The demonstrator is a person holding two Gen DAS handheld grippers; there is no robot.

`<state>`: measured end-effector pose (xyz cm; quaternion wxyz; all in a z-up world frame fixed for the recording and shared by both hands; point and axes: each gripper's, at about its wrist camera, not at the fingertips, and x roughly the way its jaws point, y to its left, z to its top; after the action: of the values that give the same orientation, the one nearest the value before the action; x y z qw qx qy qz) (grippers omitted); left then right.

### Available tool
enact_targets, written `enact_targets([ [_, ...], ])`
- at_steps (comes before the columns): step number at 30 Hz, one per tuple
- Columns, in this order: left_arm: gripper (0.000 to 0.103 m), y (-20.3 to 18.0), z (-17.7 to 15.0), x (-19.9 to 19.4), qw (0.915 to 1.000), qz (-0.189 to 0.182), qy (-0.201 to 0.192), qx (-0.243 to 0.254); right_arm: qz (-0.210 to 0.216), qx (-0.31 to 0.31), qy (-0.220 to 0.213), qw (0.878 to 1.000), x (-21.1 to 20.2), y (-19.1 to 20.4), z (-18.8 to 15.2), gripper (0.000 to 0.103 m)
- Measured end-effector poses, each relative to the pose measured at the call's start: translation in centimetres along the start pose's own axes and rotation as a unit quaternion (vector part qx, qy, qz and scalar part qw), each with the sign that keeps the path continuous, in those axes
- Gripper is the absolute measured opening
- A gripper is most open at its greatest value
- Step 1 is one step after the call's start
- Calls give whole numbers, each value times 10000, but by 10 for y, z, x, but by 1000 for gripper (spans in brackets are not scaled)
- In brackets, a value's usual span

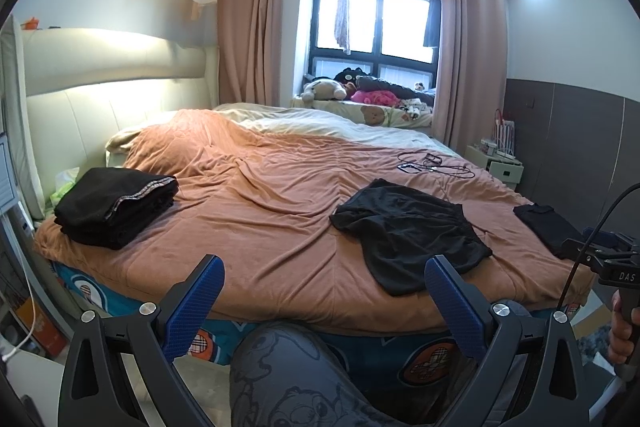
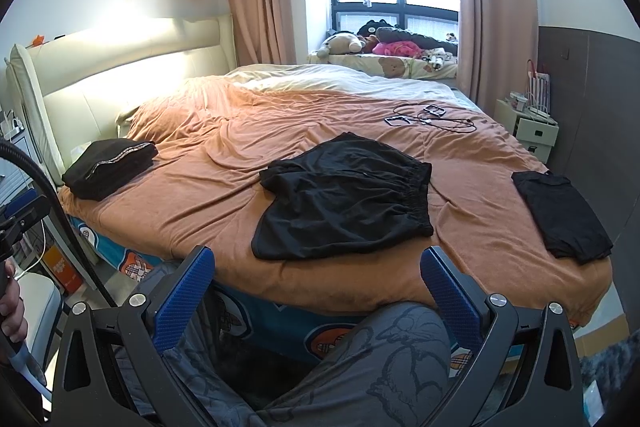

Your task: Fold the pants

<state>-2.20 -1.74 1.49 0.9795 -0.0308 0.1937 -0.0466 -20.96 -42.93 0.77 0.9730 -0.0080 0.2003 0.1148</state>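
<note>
A pair of black shorts [image 2: 344, 195] lies spread flat on the orange bedspread [image 2: 224, 163], elastic waistband to the right, near the bed's front edge. The left wrist view shows the same shorts [image 1: 408, 227] right of centre. My left gripper [image 1: 324, 279] is open and empty, held short of the bed's front edge. My right gripper [image 2: 318, 271] is also open and empty, just short of the shorts' near hem. Both hang above a person's grey patterned trouser legs [image 2: 384, 355].
A folded black stack [image 1: 116, 205] with a striped trim sits at the bed's left near the headboard [image 1: 100, 83]. A folded black garment [image 2: 562, 215] lies at the right edge. Cables and a phone [image 2: 428, 117] lie further back. A nightstand [image 2: 526, 125] stands right of the bed.
</note>
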Motion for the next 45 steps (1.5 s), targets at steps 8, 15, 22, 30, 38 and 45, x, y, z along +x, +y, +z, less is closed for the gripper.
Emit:
enact_targets([
  [8, 101, -1, -1, -1, 10000, -1, -11, 10, 0, 3, -32, 10000, -2, 0, -2, 103],
  [15, 101, -12, 7, 6, 9998, -40, -33, 190, 24, 7, -90, 10000, 4, -4, 3, 103],
  [22, 101, -21, 16, 27, 9997, -30, 27, 234, 79, 38, -69, 9999, 21, -10, 8, 103],
  [30, 101, -35, 21, 62, 9991, -160, 290, 261, 106, 157, 56, 9998, 47, -23, 8, 103],
  [38, 101, -42, 22, 97, 9975, -365, 586, 120, 30, 436, 281, 9986, 74, -46, 13, 103],
  [45, 101, -50, 19, 136, 9943, -537, 926, -32, -38, 739, 472, 9961, 94, -69, 14, 103],
])
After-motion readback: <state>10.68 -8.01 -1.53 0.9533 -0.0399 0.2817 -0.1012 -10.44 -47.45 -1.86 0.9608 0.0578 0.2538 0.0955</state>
